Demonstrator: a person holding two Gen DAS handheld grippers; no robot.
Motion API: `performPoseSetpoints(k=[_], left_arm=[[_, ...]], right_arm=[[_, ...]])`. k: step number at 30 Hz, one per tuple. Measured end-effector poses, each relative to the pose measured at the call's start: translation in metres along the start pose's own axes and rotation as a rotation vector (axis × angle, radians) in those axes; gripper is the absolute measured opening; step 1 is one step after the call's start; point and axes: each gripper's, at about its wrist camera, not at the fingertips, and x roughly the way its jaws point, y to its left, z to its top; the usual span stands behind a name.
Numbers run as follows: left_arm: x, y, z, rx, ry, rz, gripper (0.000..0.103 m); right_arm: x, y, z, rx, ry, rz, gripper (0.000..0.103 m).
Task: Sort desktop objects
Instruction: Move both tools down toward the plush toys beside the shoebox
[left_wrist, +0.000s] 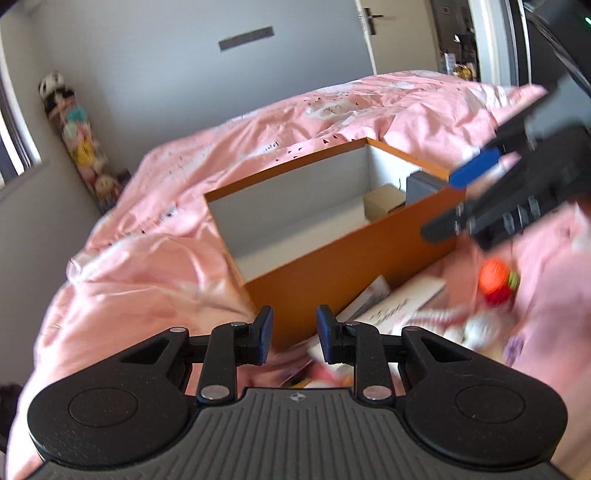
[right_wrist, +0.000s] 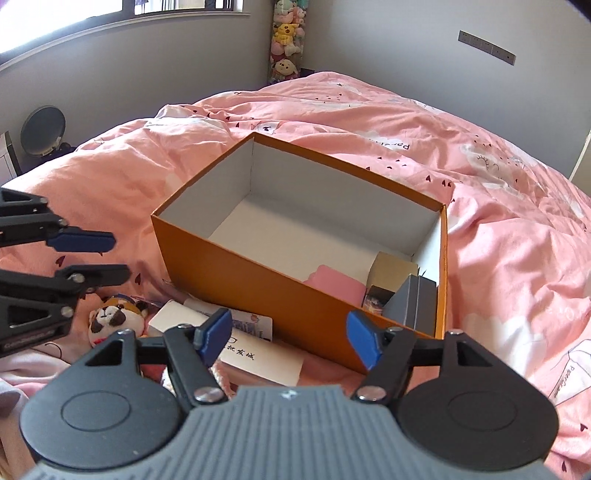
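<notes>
Orange cardboard box (right_wrist: 258, 273), open-topped with a white inside, sits on the pink printed duvet (right_wrist: 498, 206) of a bed. In its near right corner: a grey rectangular case (right_wrist: 413, 301) leaning on the wall, a small tan carton (right_wrist: 391, 267), a small dark packet (right_wrist: 378, 297), and a flat pink piece (right_wrist: 334, 284) on the floor of the box.

Outside, against the near wall: a white card with black lettering (right_wrist: 258, 360), a white printed packet (right_wrist: 177, 319), and a brown-and-white plush dog (right_wrist: 110, 317). In the left wrist view an orange-and-red soft toy (left_wrist: 496, 280) lies near the box corner, blurred.

Right gripper (right_wrist: 290, 338): blue pads spread wide, nothing between them, hovering at the near wall. Left gripper (left_wrist: 294, 334): pads parted by a narrow gap, holding nothing, low at the box's outer wall.
</notes>
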Motion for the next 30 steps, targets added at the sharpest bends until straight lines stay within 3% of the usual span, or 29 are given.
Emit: performPoseSetpoints(k=[3, 6, 14, 19, 23, 28, 30], left_arm=[[-0.015, 0.003, -0.025, 0.123, -0.012, 0.002, 0.030], [-0.025, 0.013, -0.047, 0.179, -0.002, 0.011, 0.030], [-0.032, 0.032, -0.086, 0.223, 0.109, 0.044, 0.030], [-0.028, 0.036, -0.090, 0.234, 0.110, 0.052, 0.030], [-0.027, 0.041, -0.087, 0.250, 0.086, 0.101, 0.031], [-0.031, 0.044, -0.073, 0.245, 0.054, 0.120, 0.049], [-0.033, 0.043, -0.064, 0.228, 0.042, 0.099, 0.049]], right_arm=[[-0.003, 0.004, -0.002, 0.016, -0.001, 0.001, 0.072], [-0.007, 0.007, -0.003, 0.025, -0.009, -0.009, 0.072], [-0.016, 0.010, -0.006, 0.056, -0.016, -0.045, 0.073], [-0.014, 0.010, -0.008, 0.059, -0.011, -0.050, 0.074], [-0.013, 0.009, -0.010, 0.060, 0.006, -0.061, 0.074], [-0.005, 0.008, -0.016, 0.071, 0.063, -0.030, 0.075], [-0.001, 0.010, -0.019, 0.080, 0.105, 0.023, 0.075]])
